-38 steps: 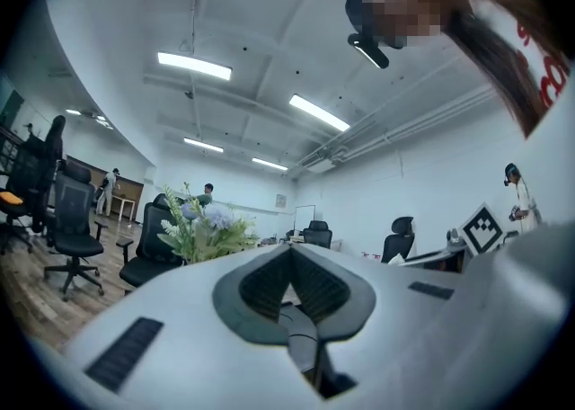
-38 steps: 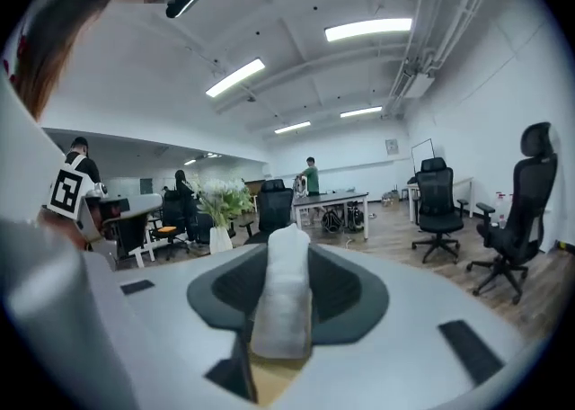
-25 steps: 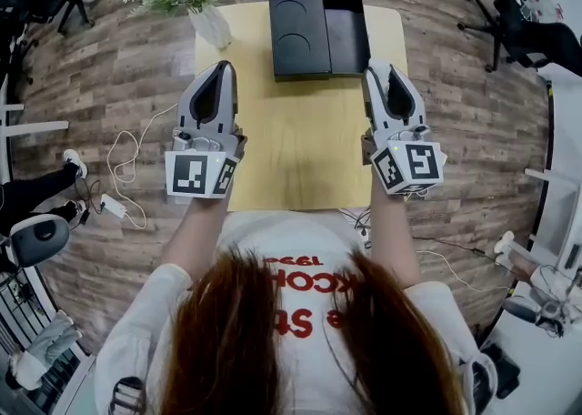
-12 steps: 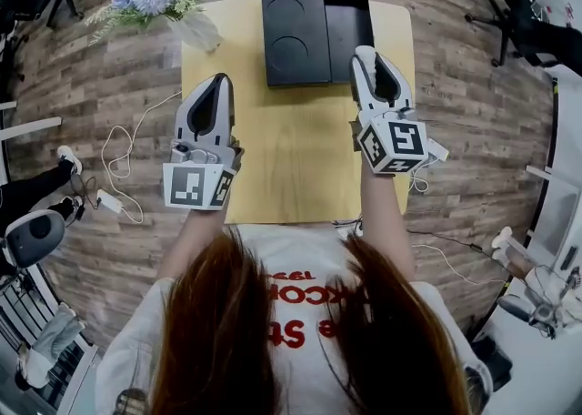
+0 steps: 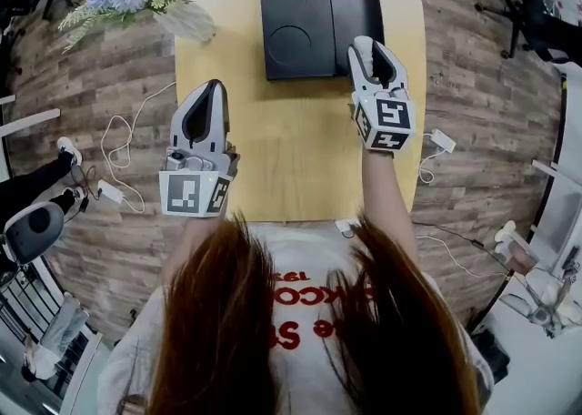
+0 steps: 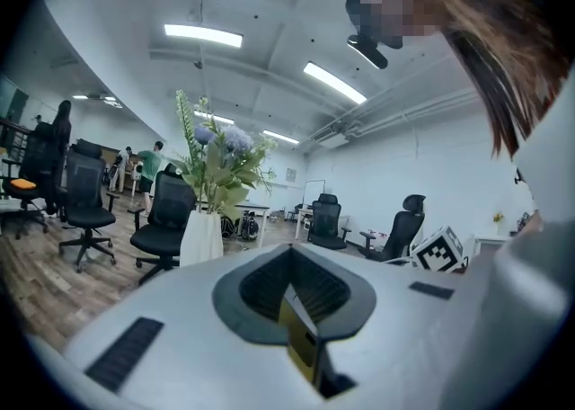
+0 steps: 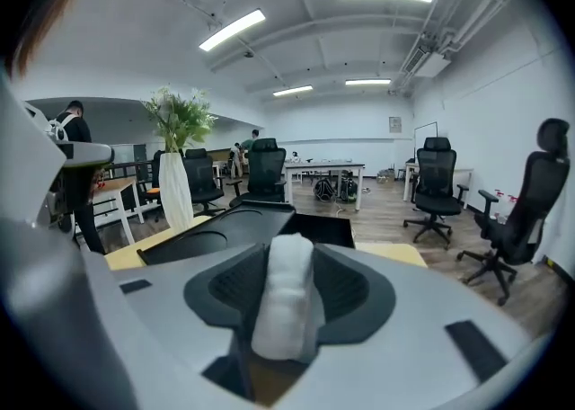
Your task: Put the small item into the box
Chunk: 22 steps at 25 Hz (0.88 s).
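Note:
The black box (image 5: 356,15) lies at the far edge of the yellow table (image 5: 300,154), its open compartment on the right and a panel with two round recesses (image 5: 293,26) on the left. My right gripper (image 5: 370,47) hovers at the near edge of the open compartment. A small white wad (image 7: 286,296) stands between its jaws, touching both pads, while the jaws are opening. The box (image 7: 269,224) shows just ahead of it. My left gripper (image 5: 214,87) hangs over the table's left side, jaws together with nothing held (image 6: 292,260).
A white vase of flowers (image 5: 182,17) stands at the table's far left corner, also seen as the vase (image 7: 175,191) left of the box. Cables (image 5: 118,154) trail on the wooden floor to the left. Office chairs (image 7: 436,188) stand around the room.
My right gripper has moved forward with the white wad, from mid-table up to the box's near edge. The left gripper has stayed over the table's left side.

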Each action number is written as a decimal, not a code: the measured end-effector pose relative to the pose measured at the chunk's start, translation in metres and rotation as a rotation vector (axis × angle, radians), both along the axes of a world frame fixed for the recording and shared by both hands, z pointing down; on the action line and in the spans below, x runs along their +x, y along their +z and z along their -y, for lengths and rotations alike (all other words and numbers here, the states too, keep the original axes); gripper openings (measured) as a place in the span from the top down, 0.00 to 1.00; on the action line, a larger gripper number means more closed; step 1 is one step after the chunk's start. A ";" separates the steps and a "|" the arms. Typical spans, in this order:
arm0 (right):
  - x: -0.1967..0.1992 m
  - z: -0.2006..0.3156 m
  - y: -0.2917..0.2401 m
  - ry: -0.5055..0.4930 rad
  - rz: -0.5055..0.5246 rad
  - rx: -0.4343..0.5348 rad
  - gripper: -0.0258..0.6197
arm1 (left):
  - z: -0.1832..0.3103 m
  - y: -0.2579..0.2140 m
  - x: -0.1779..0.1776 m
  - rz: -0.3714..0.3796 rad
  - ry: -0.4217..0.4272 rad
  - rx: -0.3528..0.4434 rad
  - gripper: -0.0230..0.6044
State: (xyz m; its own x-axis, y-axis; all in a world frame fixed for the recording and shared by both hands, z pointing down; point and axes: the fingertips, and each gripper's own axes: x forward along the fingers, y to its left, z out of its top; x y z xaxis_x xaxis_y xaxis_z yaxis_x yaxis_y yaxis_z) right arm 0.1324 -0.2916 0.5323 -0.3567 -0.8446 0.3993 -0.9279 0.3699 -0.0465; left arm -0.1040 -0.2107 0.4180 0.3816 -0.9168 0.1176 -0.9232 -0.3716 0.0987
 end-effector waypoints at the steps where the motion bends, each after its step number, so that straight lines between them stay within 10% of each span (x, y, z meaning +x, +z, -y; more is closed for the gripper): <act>1: 0.000 -0.001 0.003 -0.001 0.003 -0.003 0.70 | -0.001 0.001 0.000 0.001 -0.001 -0.003 0.96; 10: 0.000 -0.011 -0.035 0.003 0.069 0.101 0.93 | -0.002 -0.010 -0.003 -0.002 0.002 0.027 0.96; 22: 0.009 -0.041 -0.119 0.026 0.181 0.232 0.95 | -0.004 -0.051 0.000 -0.013 0.008 0.126 0.96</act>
State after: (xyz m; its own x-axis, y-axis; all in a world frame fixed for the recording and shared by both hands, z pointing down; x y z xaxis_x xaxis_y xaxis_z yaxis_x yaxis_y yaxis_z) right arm 0.1410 -0.2509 0.4131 -0.3813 -0.9158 0.1261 -0.9217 0.3659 -0.1290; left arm -0.1040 -0.2065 0.3667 0.3892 -0.9211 -0.0030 -0.9193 -0.3886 0.0626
